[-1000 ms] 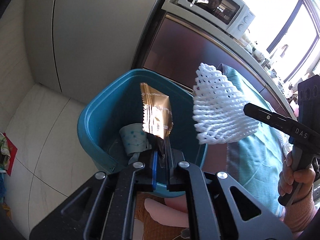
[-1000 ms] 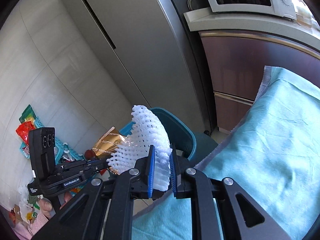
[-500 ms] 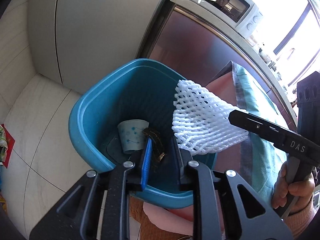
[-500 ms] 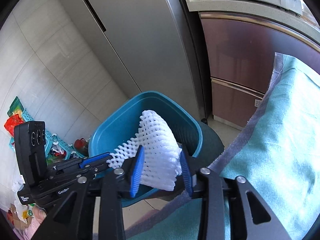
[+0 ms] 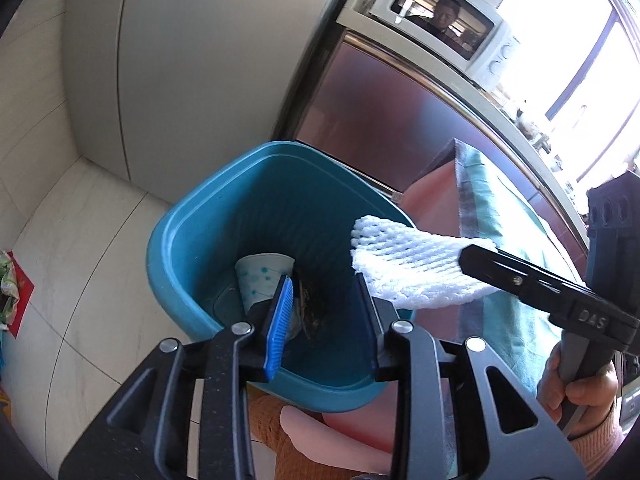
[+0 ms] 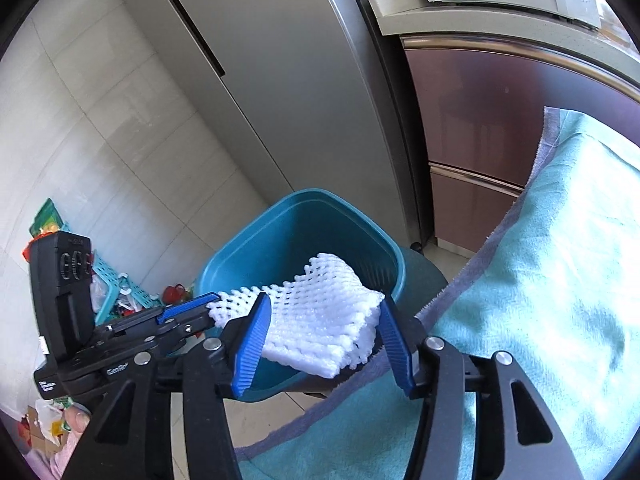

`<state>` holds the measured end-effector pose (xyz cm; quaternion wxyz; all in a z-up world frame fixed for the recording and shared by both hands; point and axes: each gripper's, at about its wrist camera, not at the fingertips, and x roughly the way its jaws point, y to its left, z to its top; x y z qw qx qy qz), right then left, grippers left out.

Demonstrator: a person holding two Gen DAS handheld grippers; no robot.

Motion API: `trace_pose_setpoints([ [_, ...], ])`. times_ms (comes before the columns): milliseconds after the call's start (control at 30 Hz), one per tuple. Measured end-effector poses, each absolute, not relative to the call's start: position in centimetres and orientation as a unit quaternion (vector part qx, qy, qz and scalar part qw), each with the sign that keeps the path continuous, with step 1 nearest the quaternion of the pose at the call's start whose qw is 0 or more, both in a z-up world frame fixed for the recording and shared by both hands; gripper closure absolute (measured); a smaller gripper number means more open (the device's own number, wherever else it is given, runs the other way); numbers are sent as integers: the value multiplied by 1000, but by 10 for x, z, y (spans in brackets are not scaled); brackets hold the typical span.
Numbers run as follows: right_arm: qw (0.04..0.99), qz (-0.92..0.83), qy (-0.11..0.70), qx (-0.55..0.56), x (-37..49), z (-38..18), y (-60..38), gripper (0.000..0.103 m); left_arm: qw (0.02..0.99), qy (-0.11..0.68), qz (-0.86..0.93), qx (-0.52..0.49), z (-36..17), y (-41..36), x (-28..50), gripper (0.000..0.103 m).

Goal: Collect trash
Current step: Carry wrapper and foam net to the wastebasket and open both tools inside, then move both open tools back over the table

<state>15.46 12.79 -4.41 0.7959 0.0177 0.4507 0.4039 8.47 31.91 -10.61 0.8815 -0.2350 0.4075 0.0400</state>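
A teal trash bin [image 5: 192,220] stands on the floor beside the table; it also shows in the right wrist view [image 6: 304,216]. A paper cup [image 5: 260,276] and a dark wrapper [image 5: 310,304] lie at its bottom. My left gripper [image 5: 324,312] is open and empty over the bin. My right gripper [image 6: 324,332] is open; the white foam net [image 6: 320,316] lies loose between its wide jaws above the bin's rim. The net [image 5: 404,268] also shows in the left wrist view, at the right gripper's tips.
A table with a teal cloth [image 6: 540,300] is at right. A grey fridge [image 6: 280,80] and a brown cabinet with a microwave [image 5: 444,28] stand behind the bin. Coloured clutter and a basket [image 6: 108,284] lie on the floor at left.
My left gripper opened and the gold wrapper dropped into the bin. My right gripper opened around the foam net and moved over the bin.
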Motion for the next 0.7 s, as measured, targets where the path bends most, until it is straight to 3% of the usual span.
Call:
trace_pose_setpoints([
  [467, 792, 413, 448, 44, 149, -44, 112, 47, 879, 411, 51, -236, -105, 318, 82, 71],
  [700, 819, 413, 396, 42, 118, -18, 63, 47, 898, 389, -19, -206, -81, 280, 81, 62],
])
